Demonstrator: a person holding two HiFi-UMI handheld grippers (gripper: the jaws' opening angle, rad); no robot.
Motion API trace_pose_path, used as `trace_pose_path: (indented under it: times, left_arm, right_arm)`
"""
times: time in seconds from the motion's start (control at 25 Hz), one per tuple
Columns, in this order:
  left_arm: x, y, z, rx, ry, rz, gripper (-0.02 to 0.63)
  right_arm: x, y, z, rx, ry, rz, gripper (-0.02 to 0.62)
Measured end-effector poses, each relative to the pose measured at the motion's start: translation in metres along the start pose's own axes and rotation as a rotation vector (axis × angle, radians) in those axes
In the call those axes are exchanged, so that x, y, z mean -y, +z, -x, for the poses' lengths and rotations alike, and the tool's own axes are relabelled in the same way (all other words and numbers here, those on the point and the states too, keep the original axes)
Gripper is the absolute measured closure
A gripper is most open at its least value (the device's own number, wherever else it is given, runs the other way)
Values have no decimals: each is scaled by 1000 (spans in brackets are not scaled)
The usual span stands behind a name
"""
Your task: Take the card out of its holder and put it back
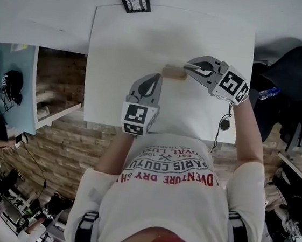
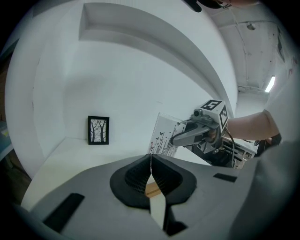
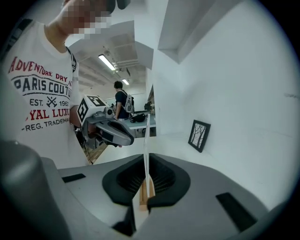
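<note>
Broadly, worktop [image 1: 117,38]: white, carrying a framed picture [image 1: 135,0] at its 12 o'clock edge and the holder near the middle.
Arms: the right forearm reaches in from 5 o'clock with its tongs pointing toward 9. The left forearm comes up from 6 with its tongs aimed toward 1.
Right tongs [image 1: 189,68]: closed on the card, pinching it by its 3 o'clock edge, directly over the holder.
Left tongs [image 1: 154,79]: drawn together, tips at the holder's 9 o'clock end. A sliver of wood shows in the gap behind the tips, and I cannot tell whether they press on it.
Holder [image 1: 173,72]: a short wooden strip, long axis running 9 to 3, in line with the right tongs.
Card [image 2: 163,136]: white, printed with dark stems and butterflies, standing on edge and leaning a little, its plane along the holder's long axis. Its lower edge is hidden, so I cannot tell whether it sits in the slot.
Key relation: the slot lies straight beneath the card. The coming move is probably a vertical one by the right hand, which is nearer the card. The left looks placed to steady the strip.
</note>
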State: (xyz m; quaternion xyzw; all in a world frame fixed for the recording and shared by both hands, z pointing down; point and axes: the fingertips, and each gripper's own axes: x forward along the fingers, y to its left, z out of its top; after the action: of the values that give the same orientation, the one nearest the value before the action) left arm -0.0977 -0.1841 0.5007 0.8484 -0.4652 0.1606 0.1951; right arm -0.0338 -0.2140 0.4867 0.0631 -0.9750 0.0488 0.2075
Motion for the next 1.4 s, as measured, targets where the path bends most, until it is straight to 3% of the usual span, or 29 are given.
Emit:
trace_pose_path:
  times: [0.28,0.44,0.6,0.8,0.96,1.16,1.4]
  left_arm:
    - [7,35,20,102,66,-25,581]
    - [17,54,29,177,83,-37,581]
    - [27,59,35,201,87,-71,581]
    - [34,64,34,219,102,-40,581]
    - [33,65,34,226,122,-16,581]
    - [35,67,33,222,145,-42,581]
    - [35,68,34,220,152,-48,581]
  right_arm:
    - [-5,8,35,42,-216,-65,561]
    - [-8,-3,56,74,-397,-134,561]
    - [-10,-16,76,83,-624,-283,561]
    - [-19,-34,99,88,-781,-478,561]
    - [-24,-39,114,119,-900,-508,561]
    - [-28,-41,123,94,-977,-446,561]
    - [-28,-40,117,100,-947,-453,561]
